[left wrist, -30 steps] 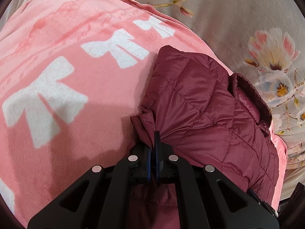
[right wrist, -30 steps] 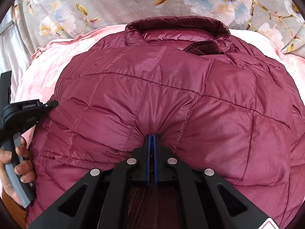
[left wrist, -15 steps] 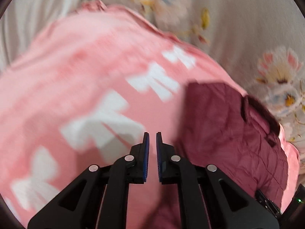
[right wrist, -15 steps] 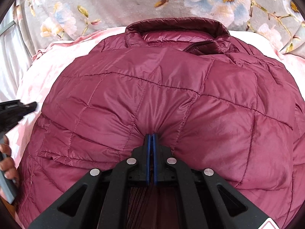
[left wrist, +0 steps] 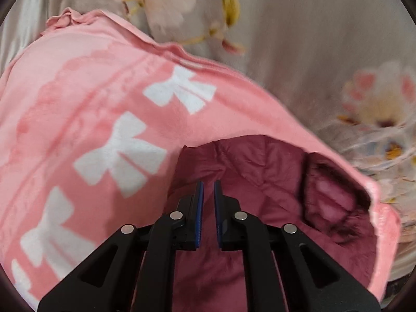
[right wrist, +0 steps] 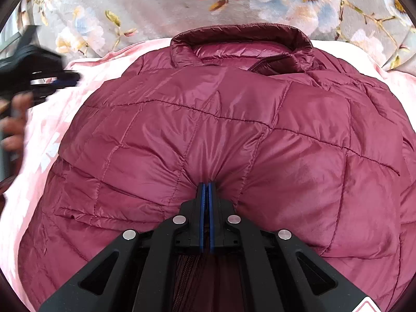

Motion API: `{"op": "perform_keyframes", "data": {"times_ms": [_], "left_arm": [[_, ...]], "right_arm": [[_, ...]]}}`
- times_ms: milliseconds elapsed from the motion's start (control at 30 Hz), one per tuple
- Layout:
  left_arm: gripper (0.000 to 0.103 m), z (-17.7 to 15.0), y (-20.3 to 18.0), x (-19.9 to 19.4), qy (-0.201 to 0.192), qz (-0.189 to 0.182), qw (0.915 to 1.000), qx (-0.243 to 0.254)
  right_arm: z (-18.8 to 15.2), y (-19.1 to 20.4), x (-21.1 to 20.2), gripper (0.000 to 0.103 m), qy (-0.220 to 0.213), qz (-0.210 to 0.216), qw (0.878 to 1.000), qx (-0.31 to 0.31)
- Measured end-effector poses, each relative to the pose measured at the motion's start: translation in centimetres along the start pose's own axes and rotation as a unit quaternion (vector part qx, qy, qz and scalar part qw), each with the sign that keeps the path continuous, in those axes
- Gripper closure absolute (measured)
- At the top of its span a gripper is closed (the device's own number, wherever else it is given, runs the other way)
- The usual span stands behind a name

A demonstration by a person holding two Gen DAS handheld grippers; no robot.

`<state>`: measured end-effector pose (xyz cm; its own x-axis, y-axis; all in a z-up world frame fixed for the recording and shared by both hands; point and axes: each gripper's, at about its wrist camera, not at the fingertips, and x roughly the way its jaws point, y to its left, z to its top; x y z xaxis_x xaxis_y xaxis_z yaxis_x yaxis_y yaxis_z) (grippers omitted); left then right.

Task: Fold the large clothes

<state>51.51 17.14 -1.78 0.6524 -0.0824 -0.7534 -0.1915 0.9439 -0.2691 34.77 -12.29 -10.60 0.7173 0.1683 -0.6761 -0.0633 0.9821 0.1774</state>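
Left claw (left wrist: 208,186) is now hovering narrowly parted and empty after releasing the maroon jacket (right wrist: 234,135) onto the pink blanket (left wrist: 78,119), while I am keeping my right claw (right wrist: 207,186) clamped on its hem for the next fold.

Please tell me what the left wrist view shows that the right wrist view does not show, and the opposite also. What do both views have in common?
Only the left wrist view shows the left gripper head-on, its jaws slightly apart with nothing between them, and the white bows printed on the pink blanket.

Only the right wrist view shows the right gripper shut on the maroon quilted jacket, the jacket's collar in sharp detail, and a hand holding the other gripper, blurred at the left edge.

Both show the jacket lying on the pink blanket, with the floral cloth behind.
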Motion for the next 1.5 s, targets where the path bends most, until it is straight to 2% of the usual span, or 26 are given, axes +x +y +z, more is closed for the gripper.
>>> {"op": "perform_keyframes", "data": {"times_ms": [133, 200, 400, 467, 500, 533, 600, 633, 667, 700, 833, 900, 1067, 1200, 1233, 1267, 1367, 1500], "left_arm": [[0.095, -0.6, 0.5, 4.3, 0.039, 0.023, 0.9989, -0.011], [0.095, -0.9, 0.9, 5.1, 0.042, 0.026, 0.9987, -0.013], [0.095, -0.8, 0.6, 4.8, 0.043, 0.041, 0.9982, 0.01], [0.092, -0.8, 0.2, 3.5, 0.035, 0.032, 0.9988, 0.013], [0.087, -0.7, -0.1, 2.9, 0.031, 0.02, 0.9992, 0.016], [0.082, -0.8, -0.6, 2.0, 0.027, 0.002, 0.9994, 0.02], [0.058, -0.8, -1.8, 0.8, 0.021, -0.03, 0.9989, 0.03], [0.053, -1.0, -2.9, 0.1, 0.022, -0.046, 0.9979, 0.04], [0.048, -1.0, -4.0, -0.2, 0.025, -0.061, 0.9967, 0.047], [0.046, -1.2, -5.3, -0.4, 0.036, -0.085, 0.9944, 0.052], [0.046, -2.0, -9.1, 0.8, 0.083, -0.147, 0.9849, 0.038], [0.046, -2.3, -10.4, 2.3, 0.112, -0.17, 0.9789, 0.016], [0.046, -3.5, -11.8, 5.1, 0.153, -0.179, 0.9715, -0.028], [0.047, -3.8, -11.6, 6.1, 0.154, -0.163, 0.9734, -0.046], [0.047, -3.8, -11.7, 6.2, 0.15, -0.156, 0.9754, -0.041], [0.048, -3.9, -11.7, 6.2, 0.148, -0.15, 0.977, -0.036], [0.052, -4.3, -12.5, 6.4, 0.144, -0.129, 0.9811, -0.007], [0.06, -4.8, -12.9, 6.2, 0.135, -0.107, 0.9846, 0.028]], "right_arm": [[0.0, 0.0, 0.0, 0.103, 0.0, 0.004, 1.0, 0.003], [-0.1, 0.0, 0.0, 0.103, 0.0, 0.004, 1.0, 0.003], [-0.2, -0.2, 0.0, 0.102, -0.001, 0.013, 1.0, 0.012], [-0.1, -0.6, -0.3, 0.099, 0.002, 0.025, 0.999, 0.024], [0.0, -1.0, -0.6, 0.098, 0.004, 0.034, 0.999, 0.032], [0.1, -1.4, -1.0, 0.094, 0.004, 0.041, 0.998, 0.039], [0.8, -2.8, -2.3, 0.081, -0.005, 0.059, 0.996, 0.067], [1.5, -4.0, -3.2, 0.065, -0.015, 0.066, 0.994, 0.085], [2.2, -5.0, -3.9, 0.052, -0.027, 0.068, 0.992, 0.099], [2.8, -5.8, -4.4, 0.051, -0.036, 0.069, 0.991, 0.109], [6.5, -9.5, -5.4, 0.051, -0.071, 0.06, 0.985, 0.147], [8.3, -11.1, -4.7, 0.051, -0.071, 0.07, 0.98, 0.172], [10.6, -14.3, -1.1, 0.051, -0.04, 0.122, 0.959, 0.254], [11.1, -15.2, 1.8, 0.053, -0.021, 0.15, 0.943, 0.297], [11.2, -15.2, 2.4, 0.058, -0.017, 0.155, 0.94, 0.303], [11.3, -15.0, 2.7, 0.068, -0.013, 0.158, 0.94, 0.303], [11.9, -14.2, 4.0, 0.089, 0.002, 0.156, 0.944, 0.292], [11.9, -13.0, 4.6, 0.093, 0.013, 0.128, 0.957, 0.261]]}}
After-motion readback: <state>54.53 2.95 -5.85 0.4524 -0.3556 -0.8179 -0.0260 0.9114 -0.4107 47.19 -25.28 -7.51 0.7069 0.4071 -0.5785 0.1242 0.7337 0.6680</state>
